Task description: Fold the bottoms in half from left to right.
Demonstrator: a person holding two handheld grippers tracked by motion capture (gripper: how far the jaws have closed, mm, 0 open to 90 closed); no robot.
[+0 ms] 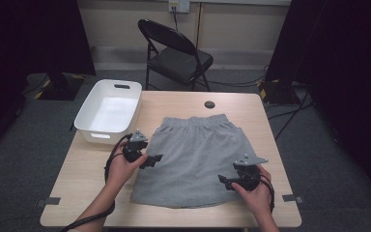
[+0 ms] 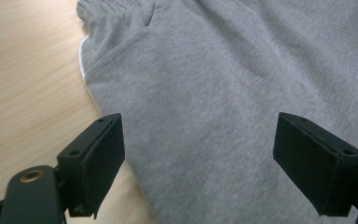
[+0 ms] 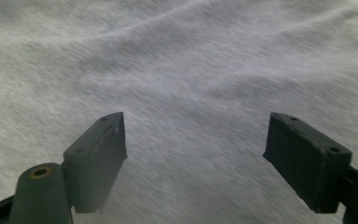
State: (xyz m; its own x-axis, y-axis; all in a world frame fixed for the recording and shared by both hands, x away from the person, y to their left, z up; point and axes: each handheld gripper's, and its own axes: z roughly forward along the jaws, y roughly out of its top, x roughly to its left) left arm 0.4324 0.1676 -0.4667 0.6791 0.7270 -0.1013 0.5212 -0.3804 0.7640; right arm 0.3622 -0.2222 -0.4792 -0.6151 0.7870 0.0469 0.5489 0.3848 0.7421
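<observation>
Fingers, left: the left gripper (image 1: 150,160) stands spread wide and released over the left side seam of the grey shorts (image 1: 198,159), nothing pinched between its fingers (image 2: 98,161).
Fingers, right: the right gripper (image 1: 224,181) is likewise released, with only cloth under its fingers (image 3: 100,156) near the right hem.
Shorts: flat on the bench (image 1: 77,174), waistband toward the far edge, hem toward the near edge.
Risk, grasp: closing too shallow could catch only the top layer, so a fold drags crooked.
Risk, slide: uneven pulls may skew the shorts toward the white bin (image 1: 108,110) at the far left corner.
</observation>
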